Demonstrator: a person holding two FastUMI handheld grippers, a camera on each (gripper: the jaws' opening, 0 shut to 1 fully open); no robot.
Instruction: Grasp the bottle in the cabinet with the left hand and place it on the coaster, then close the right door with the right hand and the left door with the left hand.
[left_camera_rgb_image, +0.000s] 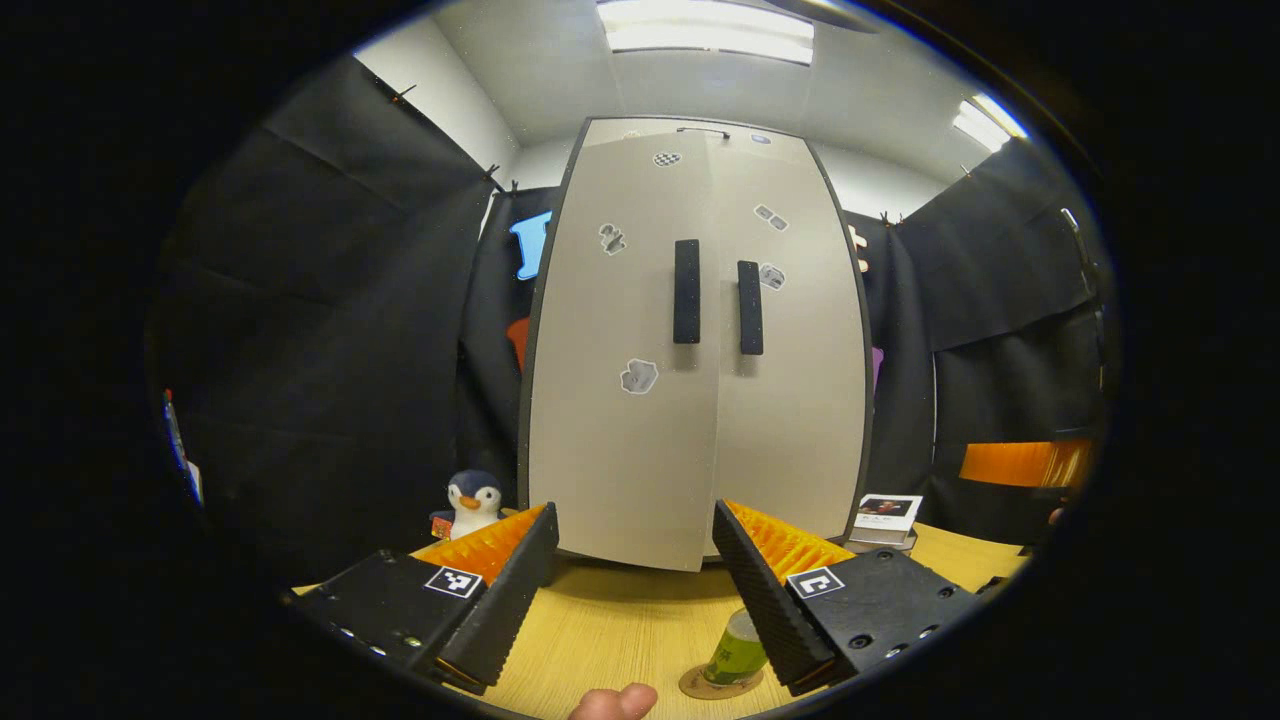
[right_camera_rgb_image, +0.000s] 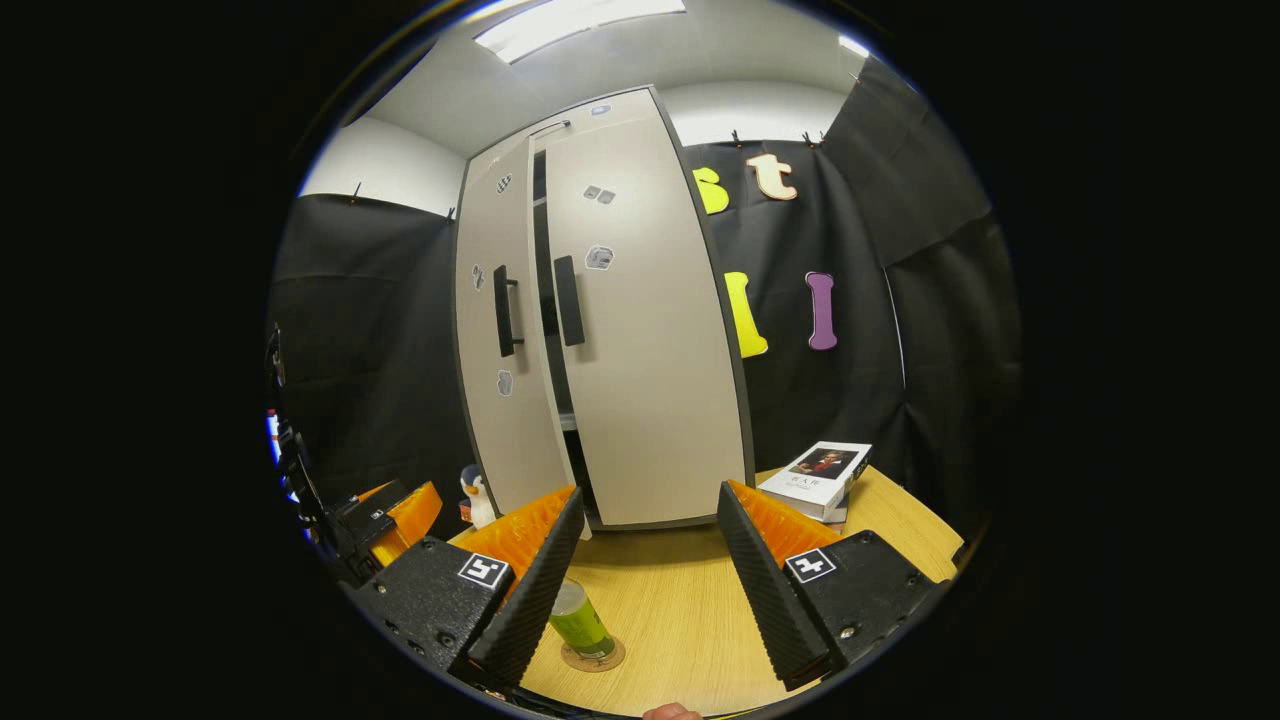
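Note:
The tall beige cabinet (left_camera_rgb_image: 700, 400) stands at the back of the wooden table. In the right gripper view its right door (right_camera_rgb_image: 650, 350) lies flat against the cabinet. The left door (right_camera_rgb_image: 500, 400) stands slightly ajar, with a dark gap between the two. A green bottle (left_camera_rgb_image: 738, 650) stands upright on a round coaster (left_camera_rgb_image: 712, 686), partly behind my own finger; it also shows as the bottle (right_camera_rgb_image: 580, 620) on the coaster (right_camera_rgb_image: 594, 656). My left gripper (left_camera_rgb_image: 632, 515) is open and empty, facing the two black handles (left_camera_rgb_image: 686, 290). My right gripper (right_camera_rgb_image: 650, 495) is open and empty, right of the bottle.
A toy penguin (left_camera_rgb_image: 472, 503) sits left of the cabinet's foot. A book (right_camera_rgb_image: 820, 475) lies at the cabinet's right on the table (right_camera_rgb_image: 690, 610). My left gripper (right_camera_rgb_image: 385, 520) shows at the left edge of the right gripper view. A fingertip (left_camera_rgb_image: 615, 702) pokes in at the bottom.

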